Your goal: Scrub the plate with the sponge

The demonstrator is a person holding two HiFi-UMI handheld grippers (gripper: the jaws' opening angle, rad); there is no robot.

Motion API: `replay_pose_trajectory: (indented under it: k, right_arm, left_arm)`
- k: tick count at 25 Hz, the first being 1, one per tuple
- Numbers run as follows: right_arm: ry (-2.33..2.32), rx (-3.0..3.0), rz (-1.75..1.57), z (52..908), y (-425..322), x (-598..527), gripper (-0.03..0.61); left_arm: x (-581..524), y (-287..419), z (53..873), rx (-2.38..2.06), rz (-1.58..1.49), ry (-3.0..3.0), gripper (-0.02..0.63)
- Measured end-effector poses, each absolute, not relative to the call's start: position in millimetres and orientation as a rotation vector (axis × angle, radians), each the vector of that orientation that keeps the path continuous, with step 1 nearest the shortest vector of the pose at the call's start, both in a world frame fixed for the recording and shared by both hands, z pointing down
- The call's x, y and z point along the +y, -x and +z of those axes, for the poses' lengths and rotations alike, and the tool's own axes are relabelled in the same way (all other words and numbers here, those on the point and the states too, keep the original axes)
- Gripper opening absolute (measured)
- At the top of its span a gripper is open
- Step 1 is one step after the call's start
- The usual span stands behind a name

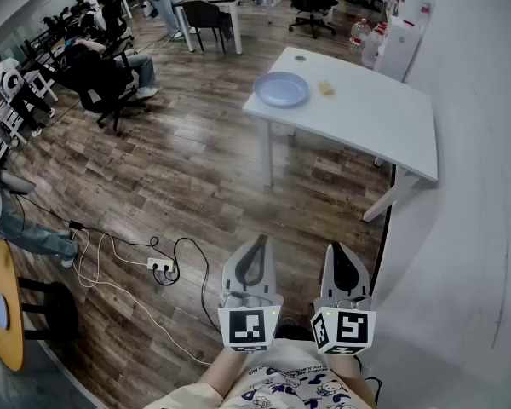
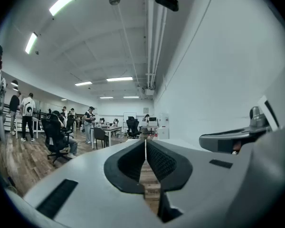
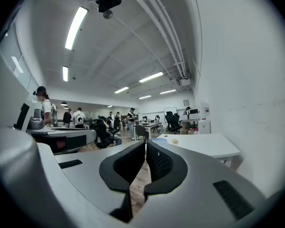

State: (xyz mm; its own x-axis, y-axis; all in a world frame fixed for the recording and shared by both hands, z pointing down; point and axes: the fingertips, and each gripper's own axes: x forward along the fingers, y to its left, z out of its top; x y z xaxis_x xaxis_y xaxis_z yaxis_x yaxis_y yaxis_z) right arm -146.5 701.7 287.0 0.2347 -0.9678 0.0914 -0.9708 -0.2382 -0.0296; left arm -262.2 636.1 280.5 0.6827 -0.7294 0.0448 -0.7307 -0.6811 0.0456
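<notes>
Head view: plate [image 1: 281,89] at 12 o'clock by counter [image 1: 370,118] edge, sponge [image 1: 326,89] at its 3 o'clock | gripper views: left hand-held gripper [image 1: 259,239], right hand-held gripper [image 1: 335,247] jaws pressed together, empty | floor [image 1: 196,177] open between.

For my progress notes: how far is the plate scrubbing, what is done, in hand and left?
Done: nothing visible. The blue plate and the sponge lie apart on the white table. In hand: nothing; the left tongs and right tongs are shut, empty, far from it. Left: take the sponge, scrub.
</notes>
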Motion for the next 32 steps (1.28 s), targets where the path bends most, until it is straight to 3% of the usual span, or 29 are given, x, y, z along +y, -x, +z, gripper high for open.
replay_pose_trajectory:
  k: [32]
  right_arm:
    - [-2.483, -1.870, 0.222, 307.3, 156.8, 655.6, 0.032]
  left_arm:
    - [585.2, 285.8, 297.7, -1.222, 0.061, -2.802, 0.015]
